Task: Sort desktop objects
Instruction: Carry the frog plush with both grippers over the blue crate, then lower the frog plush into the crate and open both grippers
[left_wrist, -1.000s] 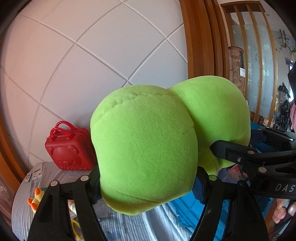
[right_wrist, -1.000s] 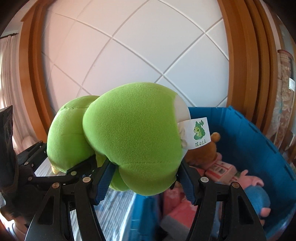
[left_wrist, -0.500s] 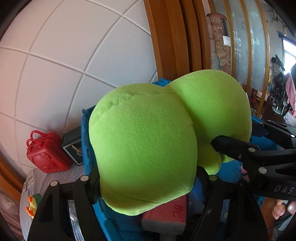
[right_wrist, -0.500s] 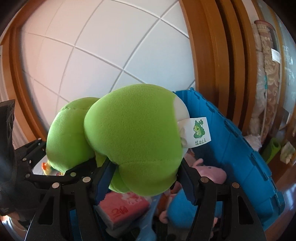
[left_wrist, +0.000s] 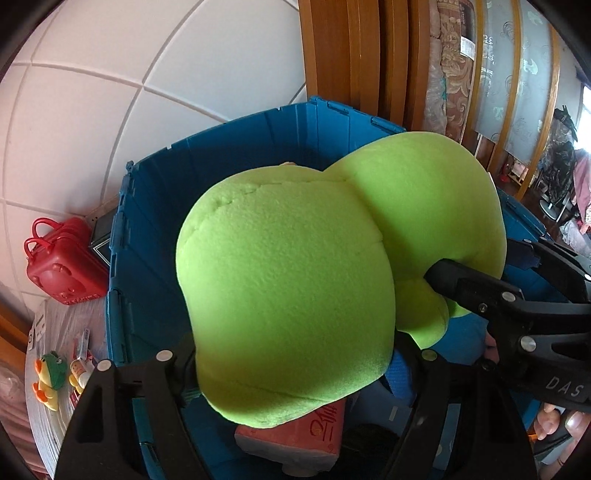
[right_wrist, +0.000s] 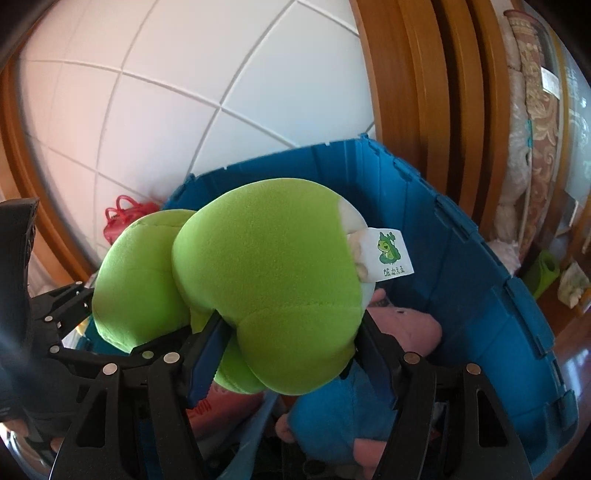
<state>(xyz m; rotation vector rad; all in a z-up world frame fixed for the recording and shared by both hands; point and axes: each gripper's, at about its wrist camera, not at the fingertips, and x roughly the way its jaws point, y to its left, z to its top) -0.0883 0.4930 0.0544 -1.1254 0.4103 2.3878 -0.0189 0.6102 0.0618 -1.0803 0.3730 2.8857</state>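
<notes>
Gripped from two sides, one green plush frog (left_wrist: 295, 295) was held above the open blue crate (left_wrist: 155, 206). The rounder lobe of the frog was clamped between the fingers of the left gripper (left_wrist: 295, 365), whose jaws were opening though their pads were seen pressed into the fabric. The other lobe was pinched by the right gripper (right_wrist: 288, 354), whose jaws were likewise opening with the plush between them. One white tag (right_wrist: 388, 254) printed with a small frog was seen at the toy's seam.

Inside the crate, one pink plush (right_wrist: 406, 325), one blue plush (right_wrist: 340, 417) and one red packet (left_wrist: 295, 432) were counted beneath the frog.

On the table (left_wrist: 48, 432) left of the crate's left wall, one red case with two handles (left_wrist: 62, 258) was seen by the wall. Nearer the table's front edge, one yellow-and-green duck toy (left_wrist: 50, 380) was spotted, with small packets (left_wrist: 79, 373) beside it, their number not readable.
</notes>
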